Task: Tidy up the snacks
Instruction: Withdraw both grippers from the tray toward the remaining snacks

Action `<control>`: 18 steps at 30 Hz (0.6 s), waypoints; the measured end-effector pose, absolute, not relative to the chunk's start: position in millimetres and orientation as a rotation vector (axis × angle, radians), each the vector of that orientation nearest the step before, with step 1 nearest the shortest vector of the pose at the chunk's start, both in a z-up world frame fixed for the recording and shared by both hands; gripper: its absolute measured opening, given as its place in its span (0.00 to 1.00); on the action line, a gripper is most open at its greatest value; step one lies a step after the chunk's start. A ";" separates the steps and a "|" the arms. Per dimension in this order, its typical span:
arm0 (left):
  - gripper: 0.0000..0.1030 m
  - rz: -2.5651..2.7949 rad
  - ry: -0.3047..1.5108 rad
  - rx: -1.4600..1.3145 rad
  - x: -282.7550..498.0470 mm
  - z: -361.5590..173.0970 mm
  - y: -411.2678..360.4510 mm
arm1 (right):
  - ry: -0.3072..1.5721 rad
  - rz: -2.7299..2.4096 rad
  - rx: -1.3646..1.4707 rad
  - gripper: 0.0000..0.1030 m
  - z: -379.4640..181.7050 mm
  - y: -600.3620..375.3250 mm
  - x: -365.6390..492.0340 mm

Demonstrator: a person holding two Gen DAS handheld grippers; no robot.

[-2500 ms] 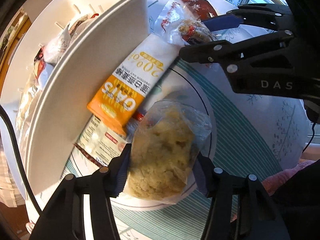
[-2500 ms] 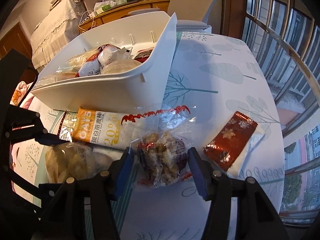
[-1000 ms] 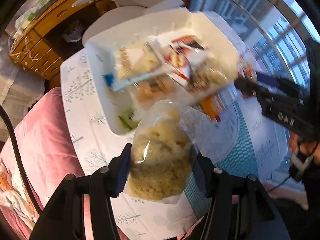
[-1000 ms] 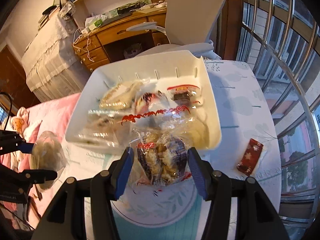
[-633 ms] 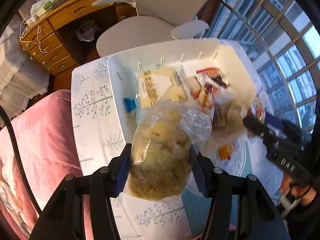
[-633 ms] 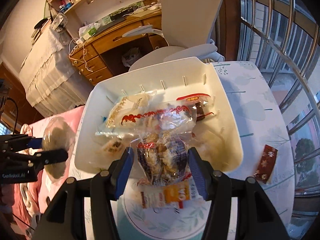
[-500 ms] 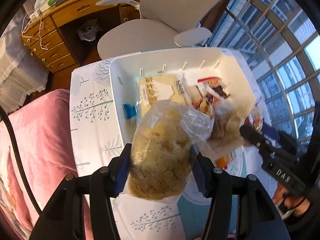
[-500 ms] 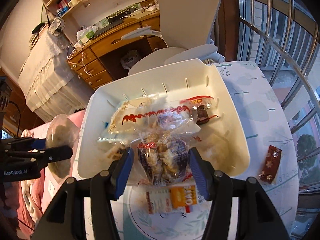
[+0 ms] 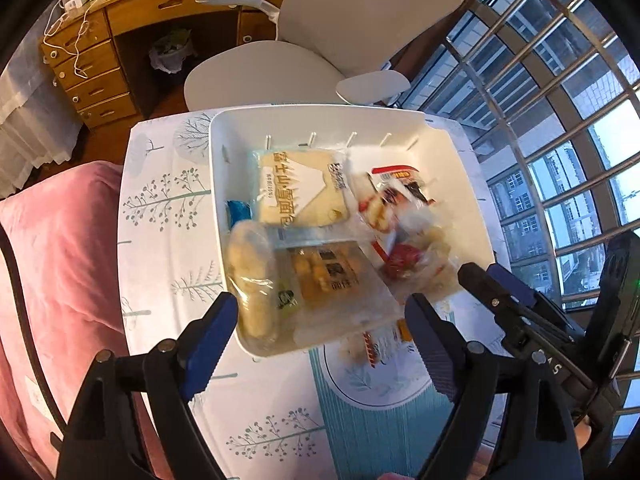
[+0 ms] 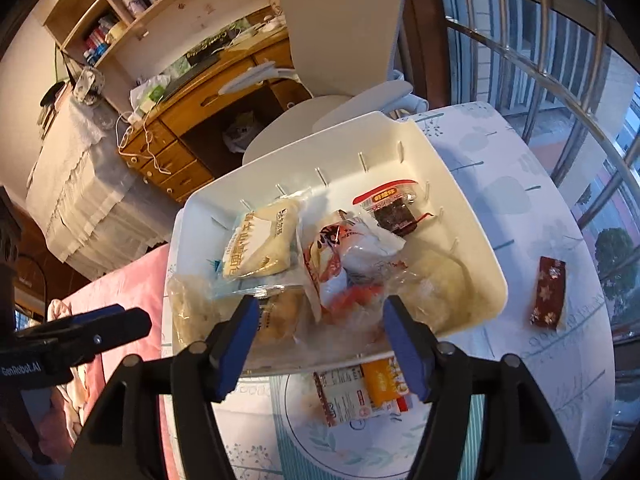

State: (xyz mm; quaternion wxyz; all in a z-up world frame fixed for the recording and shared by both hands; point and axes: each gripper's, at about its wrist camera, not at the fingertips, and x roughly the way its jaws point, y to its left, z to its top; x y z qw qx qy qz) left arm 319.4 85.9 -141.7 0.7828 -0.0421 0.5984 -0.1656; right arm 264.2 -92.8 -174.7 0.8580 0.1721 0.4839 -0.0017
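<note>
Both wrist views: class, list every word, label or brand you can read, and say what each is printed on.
"GenRobot.AI": on the left gripper, seen in the right wrist view.
Chinese print on the cream packet in the bin: too blurred to read reliably.
Red-topped packet: label too small.
Orange packet on the table: print unreadable.

We have two fisheye views, one from each gripper, and both look steeply down along the fingers onto the bench (image 9: 168, 240). The left view stands above the near left part of the bin (image 9: 218, 184) and is close to it; the bin fills the middle of the frame. The right view stands above the near right part of the bin (image 10: 472, 216), also close. Both views share the bin, the chair (image 9: 360, 16) behind it, the desk (image 10: 208, 112) and the window bars (image 10: 560, 40). Each view also catches the other gripper at its edge: the right gripper (image 9: 532, 320) in the left view, the left gripper (image 10: 80, 332) in the right view.
</note>
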 end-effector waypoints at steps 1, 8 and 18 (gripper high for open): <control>0.82 -0.362 1.292 -0.097 315.3 -141.8 85.9 | 1.013 -0.006 0.356 0.67 -172.1 -92.9 261.1; 0.82 -0.398 1.294 -0.155 277.5 -144.9 83.1 | 1.006 -0.032 0.371 0.71 -162.0 -109.0 239.9; 0.87 -0.368 1.261 -0.218 209.6 -148.4 65.9 | 1.022 0.014 0.427 0.74 -173.2 -149.0 205.4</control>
